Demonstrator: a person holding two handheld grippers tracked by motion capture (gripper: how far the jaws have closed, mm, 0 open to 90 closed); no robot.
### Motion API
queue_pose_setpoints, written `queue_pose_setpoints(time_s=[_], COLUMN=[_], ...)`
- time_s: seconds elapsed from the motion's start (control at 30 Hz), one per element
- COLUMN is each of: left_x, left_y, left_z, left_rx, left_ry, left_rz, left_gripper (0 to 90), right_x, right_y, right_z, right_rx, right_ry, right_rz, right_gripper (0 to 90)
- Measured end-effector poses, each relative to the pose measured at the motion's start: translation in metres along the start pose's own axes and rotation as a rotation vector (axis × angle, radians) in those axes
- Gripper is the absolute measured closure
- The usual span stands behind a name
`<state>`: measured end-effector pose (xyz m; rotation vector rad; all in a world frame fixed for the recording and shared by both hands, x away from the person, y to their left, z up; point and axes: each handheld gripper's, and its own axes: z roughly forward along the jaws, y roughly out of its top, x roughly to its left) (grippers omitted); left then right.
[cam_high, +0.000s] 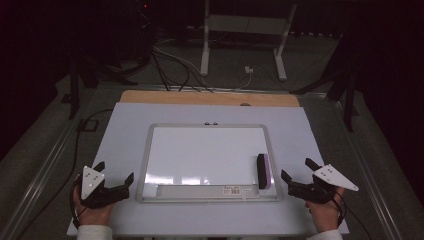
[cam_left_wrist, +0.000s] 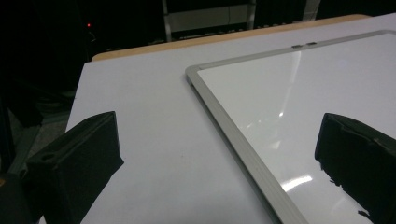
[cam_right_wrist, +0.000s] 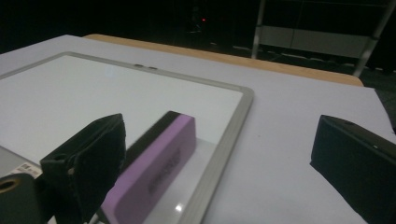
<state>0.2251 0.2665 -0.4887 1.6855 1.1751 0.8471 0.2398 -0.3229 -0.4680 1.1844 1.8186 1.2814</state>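
Observation:
A whiteboard with a silver frame lies flat in the middle of the white table top. A purple eraser with a black felt side rests on the board's near right corner. My right gripper sits just right of the board's frame, open and empty. In the right gripper view the eraser lies beside the left jaw, outside the gap of the gripper. My left gripper is held at the board's near left corner, open and empty. In the left gripper view its gap straddles the frame of the whiteboard.
A grey pen tray with a barcode sticker runs along the board's near edge. A wooden strip borders the table's far side. Beyond it stand a white desk frame and floor cables.

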Motion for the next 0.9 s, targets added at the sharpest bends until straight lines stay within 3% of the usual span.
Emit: queue_pose_setpoints(time_s=[0.37, 0.53, 0.9], left_x=[-0.001, -0.002, -0.002], left_y=[0.005, 0.006, 0.007], left_z=[-0.006, -0.007, -0.01], left_rx=[-0.055, -0.07, -0.086], left_ry=[-0.025, -0.033, -0.014], left_rz=[-0.022, -0.026, -0.036], left_gripper=[1.1, 1.1, 0.6], right_x=[-0.008, -0.007, -0.007], right_y=[-0.009, -0.012, -0.014], right_z=[0.002, 0.004, 0.007], right_rx=[-0.008, 0.001, 0.011], right_ry=[-0.02, -0.025, -0.017], right_rz=[0.004, -0.017, -0.016], right_gripper=[2.5, 2.5, 2.5])
